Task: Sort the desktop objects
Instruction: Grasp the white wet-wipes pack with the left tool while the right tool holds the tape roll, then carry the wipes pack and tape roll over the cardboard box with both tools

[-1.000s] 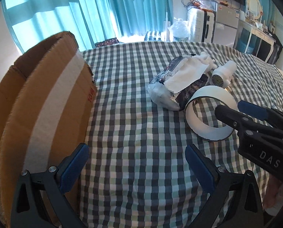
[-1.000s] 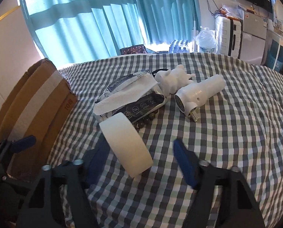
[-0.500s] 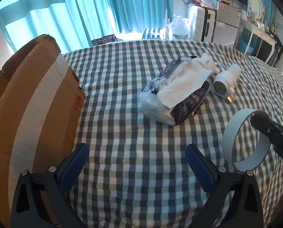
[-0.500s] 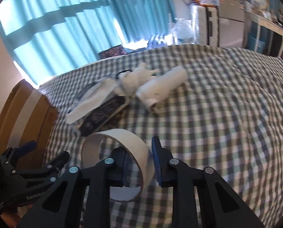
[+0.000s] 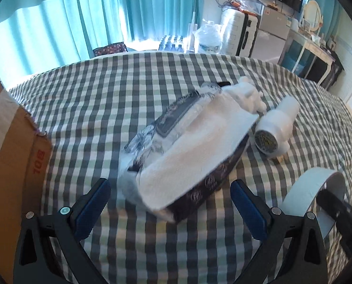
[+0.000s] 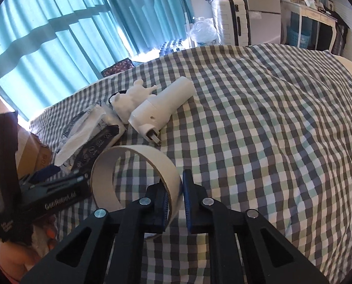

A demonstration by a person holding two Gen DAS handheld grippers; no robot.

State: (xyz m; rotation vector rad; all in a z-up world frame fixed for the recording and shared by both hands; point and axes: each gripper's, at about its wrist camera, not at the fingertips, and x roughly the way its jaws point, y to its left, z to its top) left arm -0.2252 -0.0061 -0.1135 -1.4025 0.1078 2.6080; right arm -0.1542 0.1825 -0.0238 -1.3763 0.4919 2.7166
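Tape is the one thing in hand so far: the right gripper has its jaws pinching the wall of the white tape roll, one blue pad inside the ring and one outside, and the roll looks lifted clear of the checked cloth near the front edge of the bed. In the left wrist view the same roll shows low on the right, with the dark finger of the other tool through it.

The left gripper has its jaws spread wide and holds nothing; it points at the tissue pack, which lies between and just beyond its blue pads, with a loose white sheet trailing from the top.

As far as can be judged, sorting is at an early stage. Nothing visible has been put away yet; the inside of the cardboard box at the left edge of the bed cannot be seen, so whether it already holds anything cannot be told. Left on the cloth are the tissue pack, the white bear figure touching its far end, and the white dryer lying on its side just beside the bear, plug prongs facing the front. A dark loop, perhaps a hair tie, peeks from behind the bear, too hidden to name surely.

The roll probably goes to the box next, then the three remaining things.
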